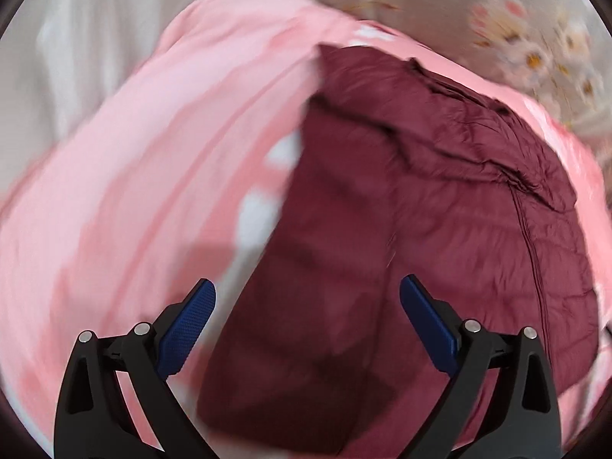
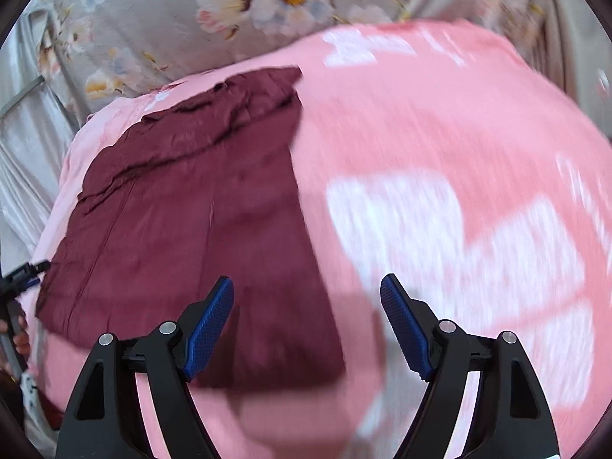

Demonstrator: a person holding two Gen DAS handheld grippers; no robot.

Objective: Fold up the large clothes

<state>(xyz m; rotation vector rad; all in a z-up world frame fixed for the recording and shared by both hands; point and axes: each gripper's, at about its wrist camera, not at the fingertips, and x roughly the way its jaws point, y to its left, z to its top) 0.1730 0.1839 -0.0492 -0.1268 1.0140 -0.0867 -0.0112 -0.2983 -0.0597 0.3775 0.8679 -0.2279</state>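
Note:
A dark maroon quilted jacket (image 1: 401, 210) lies folded on a pink cover with white shapes (image 1: 153, 172). My left gripper (image 1: 308, 287) hangs above the jacket's near part, jaws wide apart, nothing between the blue pads (image 1: 187, 329). In the right wrist view the same jacket (image 2: 183, 210) lies left of centre on the pink cover (image 2: 440, 134). My right gripper (image 2: 308, 283) stands open over the jacket's right edge, holding nothing. The other gripper (image 2: 23, 275) shows at the far left edge beside the jacket. Both views are blurred.
Grey floral fabric (image 2: 191, 11) lies beyond the pink cover, also at the upper right in the left wrist view (image 1: 535, 49). Pale grey cloth (image 1: 69, 57) hangs at the upper left. A person's hand (image 2: 19, 340) shows at the left edge.

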